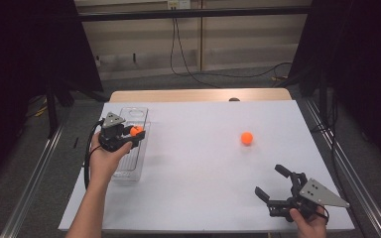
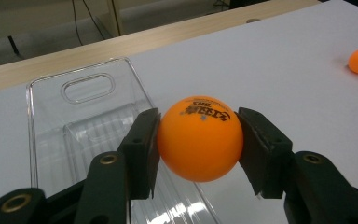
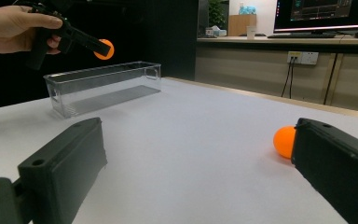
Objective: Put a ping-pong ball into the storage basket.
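Table: a white table (image 1: 203, 163) bears a clear plastic bin (image 1: 131, 148) at its left side and one loose orange ball (image 1: 247, 138) right of the middle, well apart from the bin.
Progress: judged from the layout, the work is putting orange balls into the bin; the first ball is lifted and carried to the bin but not yet let go, and the second lies untouched on the table, so neither is delivered.
Clear plastic bin: long, narrow, see-through, with a handle slot in its far end wall (image 2: 87, 87); in the left gripper view and the right gripper view its floor looks bare, nothing inside.
Left gripper: the left gripper (image 1: 131, 134) is clenched on the held orange ball (image 2: 200, 138), both pads pressing its sides.
Held ball's place: above the bin, over its right long wall, clear of the rim in the right gripper view (image 3: 103, 49).
Right gripper: the right gripper (image 1: 270, 181) rests low at the table's near right with jaws spread wide and nothing between them; the loose ball lies beyond it, near its right jaw in the right gripper view (image 3: 284, 141).
Left to do: drop the held ball, then fetch the loose one.
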